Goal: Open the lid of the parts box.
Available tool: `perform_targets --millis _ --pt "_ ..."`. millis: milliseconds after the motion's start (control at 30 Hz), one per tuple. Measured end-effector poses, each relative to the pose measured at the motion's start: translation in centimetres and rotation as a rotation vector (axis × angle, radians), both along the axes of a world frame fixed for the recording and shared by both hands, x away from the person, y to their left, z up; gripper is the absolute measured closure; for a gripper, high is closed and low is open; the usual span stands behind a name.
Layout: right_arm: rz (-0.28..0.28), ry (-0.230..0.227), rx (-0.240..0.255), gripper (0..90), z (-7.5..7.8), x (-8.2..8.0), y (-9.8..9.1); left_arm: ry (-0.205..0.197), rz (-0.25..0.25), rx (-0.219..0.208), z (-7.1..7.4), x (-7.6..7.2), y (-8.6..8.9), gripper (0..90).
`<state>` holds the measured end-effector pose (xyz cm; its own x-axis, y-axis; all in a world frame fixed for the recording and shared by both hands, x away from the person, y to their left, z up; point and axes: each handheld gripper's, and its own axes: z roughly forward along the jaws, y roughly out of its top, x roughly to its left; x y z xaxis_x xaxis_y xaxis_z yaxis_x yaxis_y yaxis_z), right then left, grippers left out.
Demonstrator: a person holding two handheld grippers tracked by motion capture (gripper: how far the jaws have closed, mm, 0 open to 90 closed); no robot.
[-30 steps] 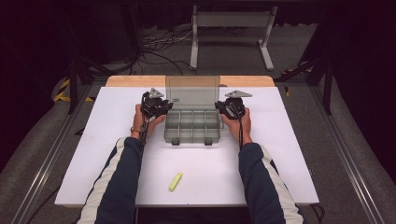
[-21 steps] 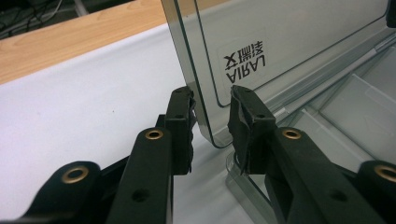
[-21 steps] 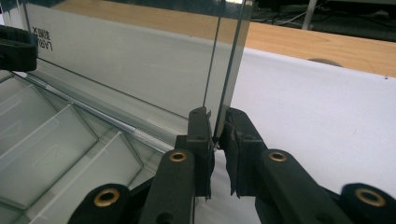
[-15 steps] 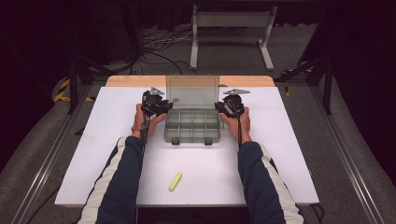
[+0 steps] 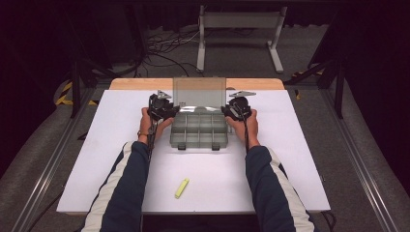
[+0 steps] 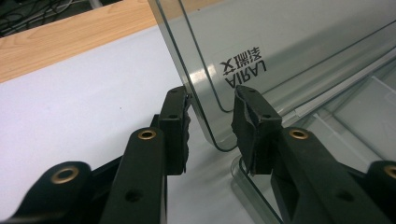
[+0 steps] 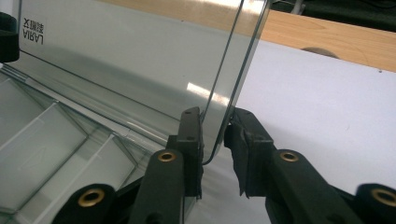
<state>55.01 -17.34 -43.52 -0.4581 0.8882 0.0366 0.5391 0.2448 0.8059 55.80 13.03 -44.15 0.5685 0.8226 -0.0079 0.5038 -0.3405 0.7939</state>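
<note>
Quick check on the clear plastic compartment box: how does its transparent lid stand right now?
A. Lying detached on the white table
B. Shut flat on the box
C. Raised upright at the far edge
C: the transparent lid stands upright behind the open compartments of the clear plastic compartment box, its side edges between the jaws of the left gripper and right gripper.

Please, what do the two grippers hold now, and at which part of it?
Nothing is firmly held: the box lid stands between the jaws of the left gripper and right gripper, which have just been opening at its side edges.
</note>
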Motion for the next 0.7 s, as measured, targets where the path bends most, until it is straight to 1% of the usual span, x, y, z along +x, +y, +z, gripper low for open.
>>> perform_targets --millis 100,200,267,333,367,400,533,633,667,700 --pt "-0.011 -0.009 -0.015 72.7 -0.02 -0.04 0.17 0.002 0.013 -0.001 -0.02 -0.08 -0.06 65.1" --pt "-0.012 -0.006 -0.010 72.7 -0.02 -0.07 0.14 -0.003 0.015 -0.009 -0.11 -0.06 0.02 65.0" --pt "-0.014 -0.007 -0.011 72.7 -0.04 -0.08 0.17 -0.004 0.019 -0.003 -0.13 -0.06 -0.01 64.4" --pt "-0.013 -0.013 -0.023 72.7 -0.06 -0.08 0.23 -0.011 0.024 0.004 -0.19 -0.07 -0.15 64.4" --pt "-0.016 -0.015 -0.031 72.6 -0.05 -0.10 0.30 -0.006 0.017 0.008 -0.17 -0.10 -0.21 64.3" --pt "-0.015 -0.017 -0.043 73.6 -0.06 -0.15 0.46 -0.007 0.021 0.007 -0.20 -0.15 -0.30 66.5" --pt "-0.011 -0.018 -0.041 73.6 -0.09 -0.25 0.58 -0.011 0.020 0.011 -0.19 -0.16 -0.33 66.4" --pt "-0.010 -0.022 -0.047 73.0 -0.08 -0.37 0.58 -0.013 0.014 0.025 -0.07 -0.22 -0.36 65.9" --pt "-0.011 -0.023 -0.048 71.9 -0.08 -0.40 0.57 -0.019 0.007 0.029 0.04 -0.28 -0.31 65.3" --pt "-0.010 -0.023 -0.040 68.9 -0.06 -0.47 0.54 -0.018 -0.001 0.022 0.10 -0.34 -0.26 64.7"
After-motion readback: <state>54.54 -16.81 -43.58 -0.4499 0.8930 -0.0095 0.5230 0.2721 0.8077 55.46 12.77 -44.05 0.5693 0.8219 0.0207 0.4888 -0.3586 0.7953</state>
